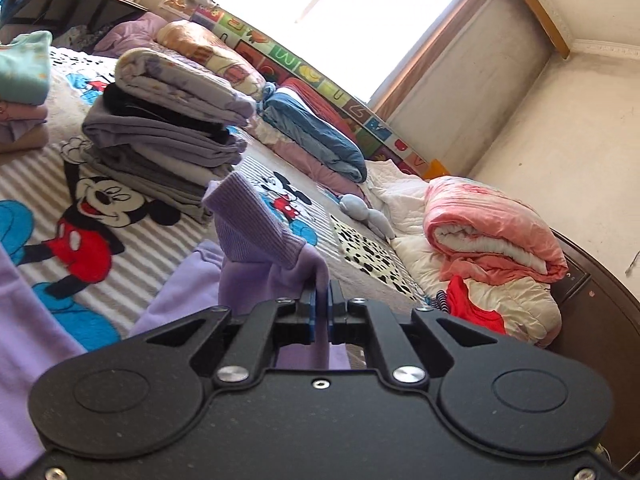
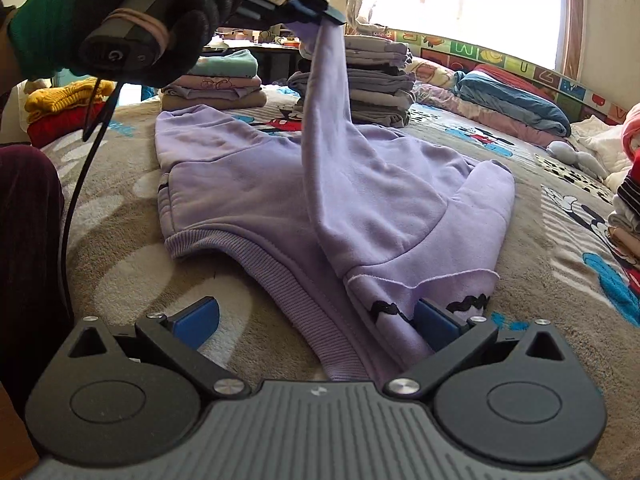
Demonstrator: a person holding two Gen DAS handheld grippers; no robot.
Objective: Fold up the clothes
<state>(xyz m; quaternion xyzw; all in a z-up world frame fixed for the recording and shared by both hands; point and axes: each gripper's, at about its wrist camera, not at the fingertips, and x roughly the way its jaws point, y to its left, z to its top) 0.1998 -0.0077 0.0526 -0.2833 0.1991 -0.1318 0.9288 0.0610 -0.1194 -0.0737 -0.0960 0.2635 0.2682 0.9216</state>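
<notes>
With the left hand-held gripper [image 2: 334, 16] clamped on the lilac hoodie's sleeve [image 2: 326, 120] above the bed [image 2: 120, 248], lay it across the body while the right hand-held gripper [image 2: 316, 322], wide apart, straddles the hem [image 2: 280, 280].

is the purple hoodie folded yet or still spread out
Mostly spread out. The purple hoodie lies flat on the blanket, with one sleeve lifted by the shut left gripper. The right gripper is open at the hem.

place: home bedroom | landmark: bed [image 2: 120, 208] with cartoon blanket | on it: folded clothes stacks [image 1: 160, 136], rolled quilts [image 1: 492, 232] | behind it: window [image 1: 340, 12]
</notes>
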